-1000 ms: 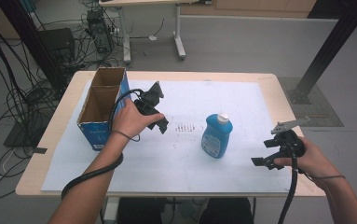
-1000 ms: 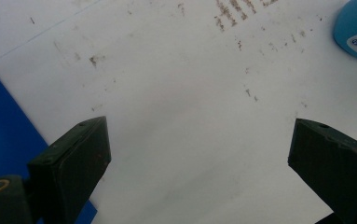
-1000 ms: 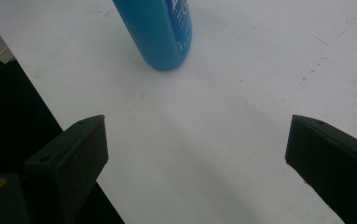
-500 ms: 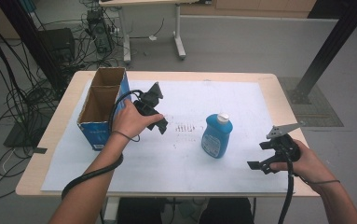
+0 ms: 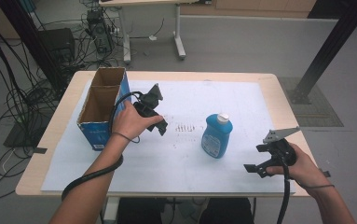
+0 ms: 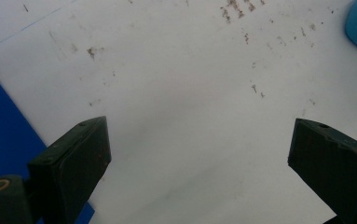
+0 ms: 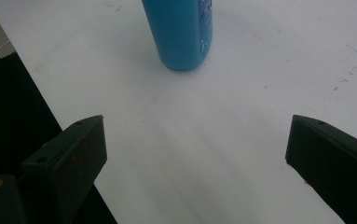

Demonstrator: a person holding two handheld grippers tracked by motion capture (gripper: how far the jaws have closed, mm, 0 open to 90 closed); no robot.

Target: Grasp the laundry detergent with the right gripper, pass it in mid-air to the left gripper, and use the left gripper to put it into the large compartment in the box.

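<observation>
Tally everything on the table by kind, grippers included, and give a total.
Blue bottle: 1
Cardboard box, open-topped with blue sides: 1
White sheet covering the table: 1
Hand-held grippers: 2, the left gripper and the right gripper, both open and holding nothing
Total: 5

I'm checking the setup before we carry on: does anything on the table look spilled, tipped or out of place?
Little stands out. The blue bottle stands upright with its cap on, and the cardboard box sits open and upright at the table's left. The one oddity is a scatter of small brown specks on the white sheet, between box and bottle.
</observation>
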